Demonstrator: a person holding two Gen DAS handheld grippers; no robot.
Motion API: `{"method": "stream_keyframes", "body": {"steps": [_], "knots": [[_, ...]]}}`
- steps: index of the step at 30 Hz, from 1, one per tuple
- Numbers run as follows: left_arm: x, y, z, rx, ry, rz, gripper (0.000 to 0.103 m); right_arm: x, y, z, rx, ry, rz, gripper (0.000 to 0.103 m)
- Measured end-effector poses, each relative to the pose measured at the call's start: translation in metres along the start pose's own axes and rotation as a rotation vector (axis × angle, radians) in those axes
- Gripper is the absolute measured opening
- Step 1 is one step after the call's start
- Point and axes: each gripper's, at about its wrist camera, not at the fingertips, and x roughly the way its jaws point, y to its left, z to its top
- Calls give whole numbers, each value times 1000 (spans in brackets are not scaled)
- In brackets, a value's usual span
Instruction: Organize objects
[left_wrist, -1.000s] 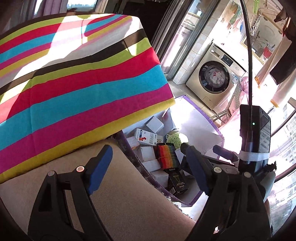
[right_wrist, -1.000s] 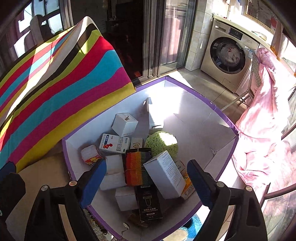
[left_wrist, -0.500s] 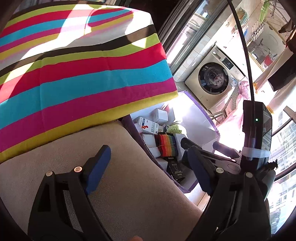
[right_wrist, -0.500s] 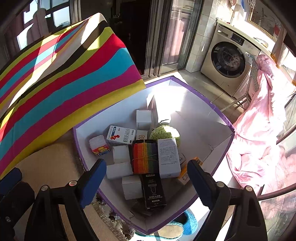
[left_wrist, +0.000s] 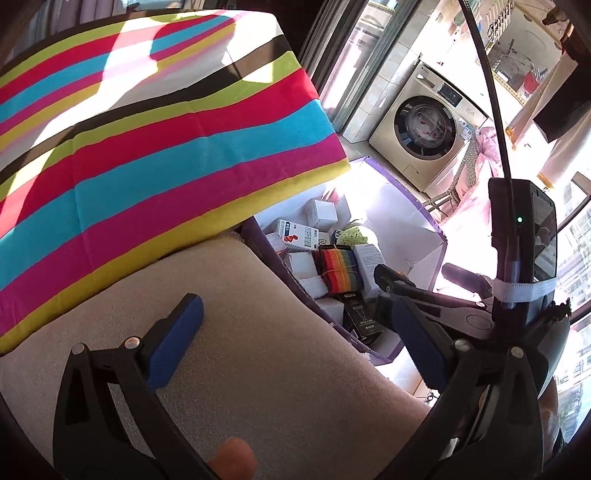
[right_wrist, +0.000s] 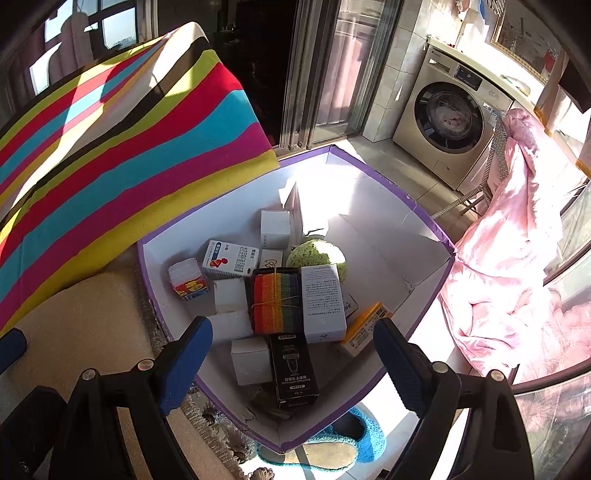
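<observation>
- Sunlit laundry corner: a purple-rimmed white cardboard box (right_wrist: 413, 212) sits beside a beige cushion (left_wrist: 258, 350).
- Right hand-held gripper (right_wrist: 291, 363), jaws wide and empty, hovers nearer, directly above the box.
- Rainbow-striped knitted bundle (right_wrist: 275, 299) lies straight ahead, long axis pointing away.
- Left hand-held gripper (left_wrist: 295, 339), also spread and empty, hangs over the cushion.

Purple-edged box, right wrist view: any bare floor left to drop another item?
Bare floor in the box runs along the far and right walls, beyond the green ball. The near-left is crowded: rainbow bundle, white carton, black carton, small white boxes. Both tongs are open, empty.
</observation>
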Motion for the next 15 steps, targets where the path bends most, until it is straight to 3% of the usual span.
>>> {"method": "stream_keyframes", "body": {"steps": [6, 11, 15], "knots": [[10, -11, 4, 21, 53, -21, 102, 2, -15, -8, 5, 17, -29, 90], [26, -28, 5, 54, 122, 72, 102, 5, -34, -10, 30, 24, -57, 90], [35, -36, 3, 54, 149, 39, 102, 5, -43, -10, 43, 28, -65, 90]]}}
